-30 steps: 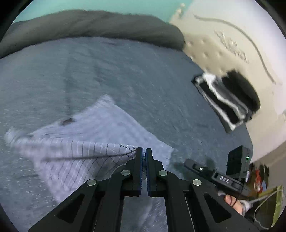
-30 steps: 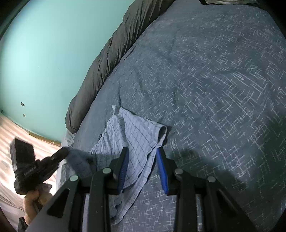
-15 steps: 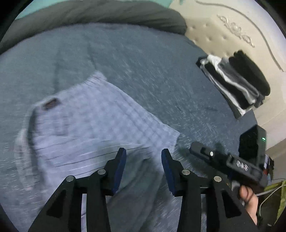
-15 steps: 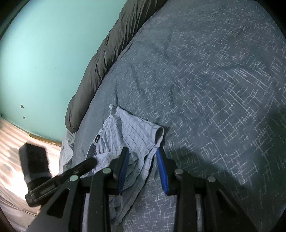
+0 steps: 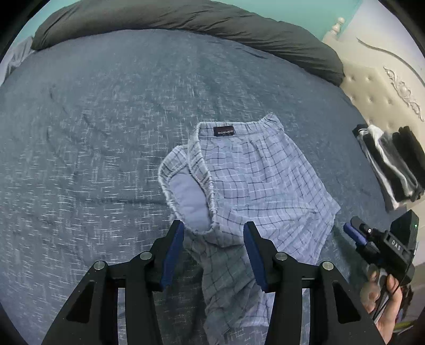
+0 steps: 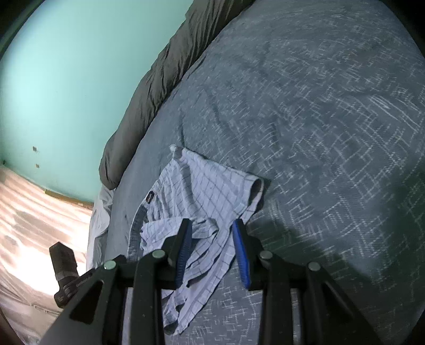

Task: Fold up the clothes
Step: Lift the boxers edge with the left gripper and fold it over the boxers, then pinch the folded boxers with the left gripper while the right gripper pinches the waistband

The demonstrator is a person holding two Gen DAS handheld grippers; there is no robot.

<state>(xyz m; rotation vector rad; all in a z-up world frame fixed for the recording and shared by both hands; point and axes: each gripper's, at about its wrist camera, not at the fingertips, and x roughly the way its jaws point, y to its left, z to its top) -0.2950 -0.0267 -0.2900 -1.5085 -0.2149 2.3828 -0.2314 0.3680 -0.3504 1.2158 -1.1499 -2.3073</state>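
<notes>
Checked boxer shorts, pale blue with dark grid lines, lying rumpled on the blue-grey bedspread toward its near edge; waistband turned toward the far side, bearing a small dark label; one part of the waistband folded over so that the plain inner lining shows; one leg trailing down toward the lower edge of the left wrist view. Left gripper: poised above the near hem of the shorts, jaws spread and just opened wider, blue pads either side of the cloth but not pressing it, nothing gripped. Right gripper: positioned over the near part of the same garment, jaws partly spread, cloth lying below and between the pads; the pads do not appear to pinch it. The right gripper is also seen from the left wrist view at the lower right, held by a hand, just beside the right edge of the shorts. Dark grey duvet, rolled along the far edge of the bed. Stack of folded clothes, black, white and grey, at the right side of the bed near a cream tufted headboard. Turquoise wall behind the duvet. Light wood floor beside the bed.
</notes>
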